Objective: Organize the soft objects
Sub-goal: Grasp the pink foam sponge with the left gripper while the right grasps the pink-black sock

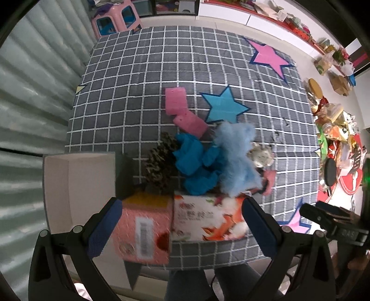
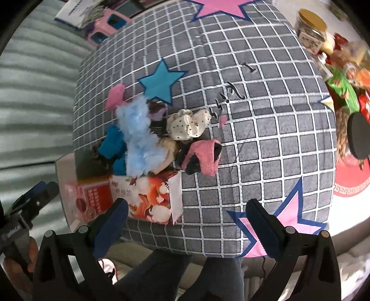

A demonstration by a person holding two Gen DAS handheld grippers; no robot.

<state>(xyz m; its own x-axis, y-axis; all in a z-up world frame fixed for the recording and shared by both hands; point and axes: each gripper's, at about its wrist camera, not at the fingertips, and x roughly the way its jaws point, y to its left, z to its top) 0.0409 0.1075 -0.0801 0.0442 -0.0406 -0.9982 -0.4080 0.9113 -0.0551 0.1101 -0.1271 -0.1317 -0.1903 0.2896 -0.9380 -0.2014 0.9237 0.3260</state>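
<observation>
A heap of soft things lies on the checked grey bedspread: a fluffy light-blue piece, a crumpled blue cloth, a mottled brown scrunchie, a dotted white scrunchie, a pink fabric band and two pink sponges. In front of the heap lie a pink carton and an orange tissue pack. My left gripper hangs open over those two packs. My right gripper is open above bare bedspread, right of the tissue pack.
An open white box sits at the bed's left edge beside a ribbed curtain. A pink stool stands beyond the bed. Jars, packets and a red mat clutter the floor at the right. A person's legs are below the near edge.
</observation>
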